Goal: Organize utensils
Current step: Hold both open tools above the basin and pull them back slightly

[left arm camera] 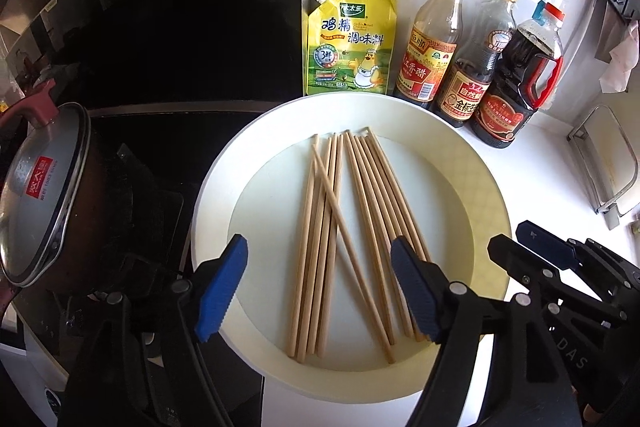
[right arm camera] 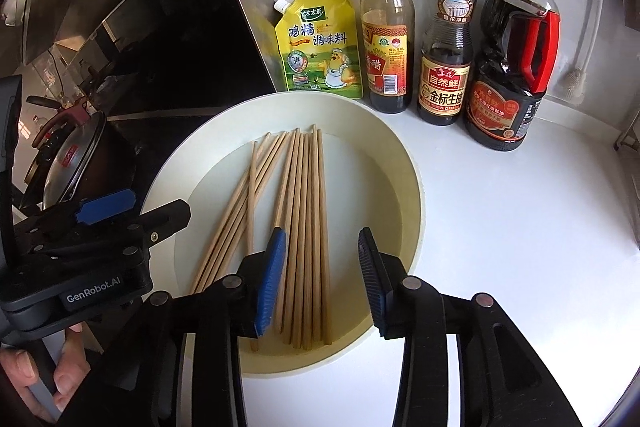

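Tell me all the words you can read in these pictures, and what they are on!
"鸡精 调味料": yellow pouch.
"自然鲜 金标生抽": middle bottle.
"GenRobot.AI": left tool.
"DAS": right tool.
"醋": left bottle; rest is blurred.
Red-handled jug and pot lid labels: too blurred.

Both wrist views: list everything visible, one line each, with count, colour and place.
chopsticks: about a dozen, light wood, lying in the plate, one crossed over others
plate: one, cream, on the counter
seasoning pouch: one, yellow, behind the plate
bottles: three, two yellow-capped, one red-capped, right of the pouch
pot: one, dark with a metal lid, left on the stove
counter: white
left hand-held gripper: black, blue pads, open above the chopsticks
right hand-held gripper: same, open
hand: holding the left one
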A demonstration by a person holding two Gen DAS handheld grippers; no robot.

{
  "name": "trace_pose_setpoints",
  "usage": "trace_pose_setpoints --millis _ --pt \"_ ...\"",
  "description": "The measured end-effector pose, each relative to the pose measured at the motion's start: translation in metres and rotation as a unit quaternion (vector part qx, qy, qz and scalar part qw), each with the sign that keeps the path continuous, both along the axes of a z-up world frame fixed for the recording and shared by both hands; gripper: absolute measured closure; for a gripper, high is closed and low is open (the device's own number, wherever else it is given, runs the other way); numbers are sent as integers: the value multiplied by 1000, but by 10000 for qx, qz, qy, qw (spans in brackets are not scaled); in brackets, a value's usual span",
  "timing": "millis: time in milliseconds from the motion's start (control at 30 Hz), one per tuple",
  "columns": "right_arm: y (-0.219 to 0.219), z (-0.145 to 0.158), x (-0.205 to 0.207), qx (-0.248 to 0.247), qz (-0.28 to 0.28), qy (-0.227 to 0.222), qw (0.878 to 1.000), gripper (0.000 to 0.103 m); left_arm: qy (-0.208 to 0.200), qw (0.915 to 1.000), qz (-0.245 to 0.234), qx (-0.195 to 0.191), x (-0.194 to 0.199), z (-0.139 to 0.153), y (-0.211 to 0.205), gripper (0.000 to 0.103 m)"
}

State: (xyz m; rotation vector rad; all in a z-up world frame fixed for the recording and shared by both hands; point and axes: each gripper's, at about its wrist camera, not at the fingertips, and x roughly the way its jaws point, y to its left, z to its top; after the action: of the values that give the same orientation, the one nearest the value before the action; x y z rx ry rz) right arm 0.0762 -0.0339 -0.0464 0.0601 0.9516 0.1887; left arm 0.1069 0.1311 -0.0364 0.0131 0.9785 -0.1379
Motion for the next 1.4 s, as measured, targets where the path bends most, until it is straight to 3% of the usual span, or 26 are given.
trace_pose_setpoints --millis 367,1400 --pt "1 4 -8 -69 -25 -75 9999 61 -60 10000 59 43 -8 4 3 22" --pt "-2 5 -8 -77 -83 -76 9999 56 42 9997 174 192 -5 0 6 12"
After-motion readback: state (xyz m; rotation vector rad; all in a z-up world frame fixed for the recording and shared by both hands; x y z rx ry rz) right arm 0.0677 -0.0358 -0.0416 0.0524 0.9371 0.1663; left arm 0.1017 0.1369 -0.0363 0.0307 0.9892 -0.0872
